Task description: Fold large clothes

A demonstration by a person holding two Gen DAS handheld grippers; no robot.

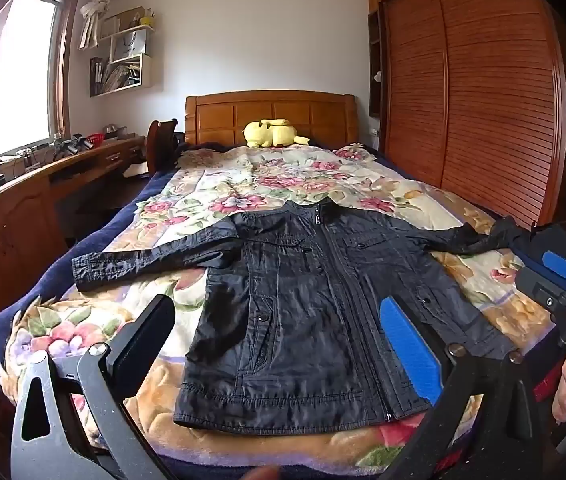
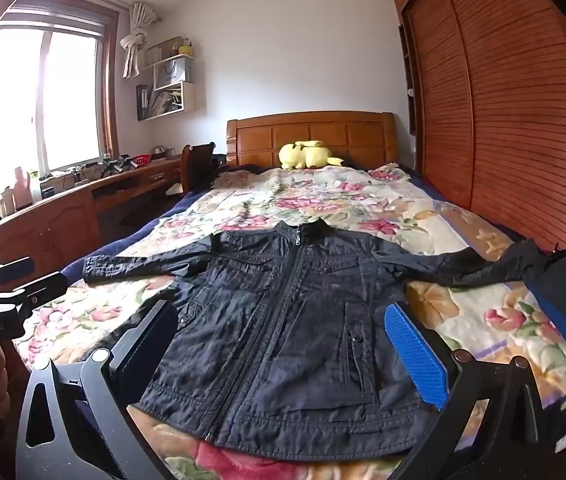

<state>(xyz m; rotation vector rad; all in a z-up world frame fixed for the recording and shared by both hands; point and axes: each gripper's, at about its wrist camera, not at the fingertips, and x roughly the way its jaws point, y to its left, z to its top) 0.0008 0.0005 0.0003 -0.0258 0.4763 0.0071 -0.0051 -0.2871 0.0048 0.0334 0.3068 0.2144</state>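
While both grippers gape, jacket point(image 1: 303, 312) sprawls below plush point(image 1: 271, 133).

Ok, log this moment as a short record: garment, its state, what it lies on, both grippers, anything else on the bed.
garment: black jacket
state: spread flat, front up, zipped, both sleeves stretched out sideways, not yet folded
surface: floral blanket on the bed
left gripper: open, above the jacket's hem, holding nothing
right gripper: open, above the hem, holding nothing
also on bed: yellow plush toy by the headboard
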